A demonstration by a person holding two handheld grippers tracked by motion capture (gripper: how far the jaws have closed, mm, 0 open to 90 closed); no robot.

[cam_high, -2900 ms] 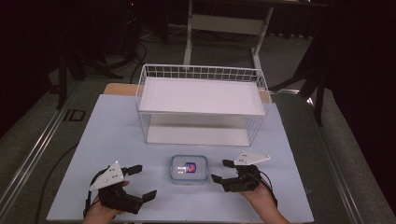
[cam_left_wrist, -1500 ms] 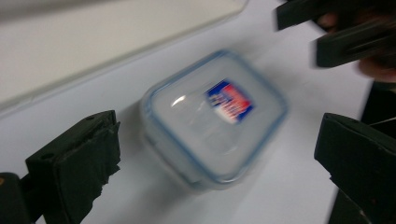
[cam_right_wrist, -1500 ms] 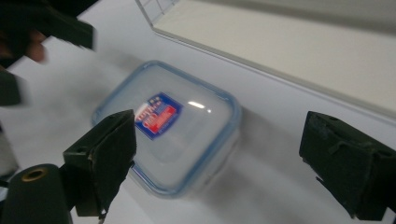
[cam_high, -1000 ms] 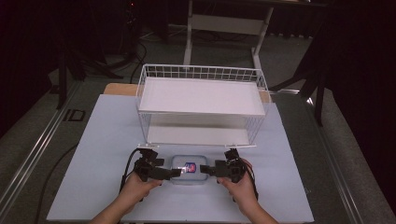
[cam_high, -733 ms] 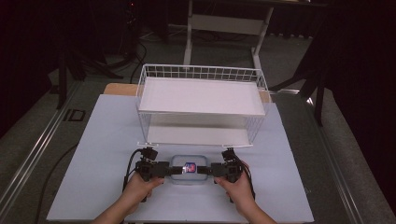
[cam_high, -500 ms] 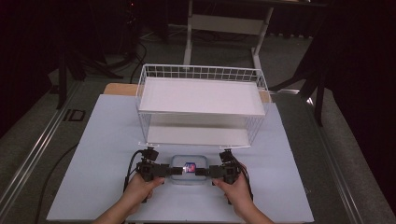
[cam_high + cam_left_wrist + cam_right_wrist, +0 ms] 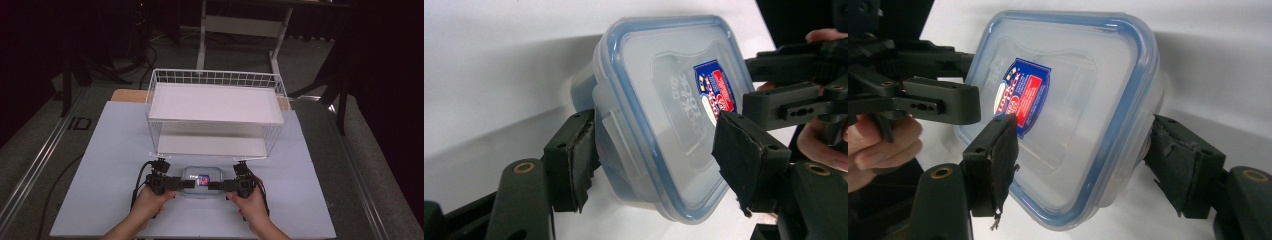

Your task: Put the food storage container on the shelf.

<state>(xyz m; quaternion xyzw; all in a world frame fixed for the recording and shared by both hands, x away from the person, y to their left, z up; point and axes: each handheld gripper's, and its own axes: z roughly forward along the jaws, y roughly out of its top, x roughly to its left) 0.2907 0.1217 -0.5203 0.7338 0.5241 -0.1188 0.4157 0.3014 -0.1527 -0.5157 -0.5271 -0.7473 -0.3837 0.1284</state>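
From the high view, your two grippers meet at a clear plastic food container [image 7: 202, 181] low in the centre of the frame, on the pale bench [image 7: 100, 165] just in front of the white wire shelf rack [image 7: 215, 105]. Its lid detail is too small there. The left gripper view gives you the blue-rimmed lid and red-and-blue label, with the left gripper [image 7: 654, 160] straddling one short end: one pad touches the side wall, the other sits over the lid. Those jaws have just been closing. In the right gripper view, the right gripper [image 7: 1083, 165] brackets the opposite end, jaws also just closing; whether either pair truly presses, you cannot tell. The container's underside stays hidden.
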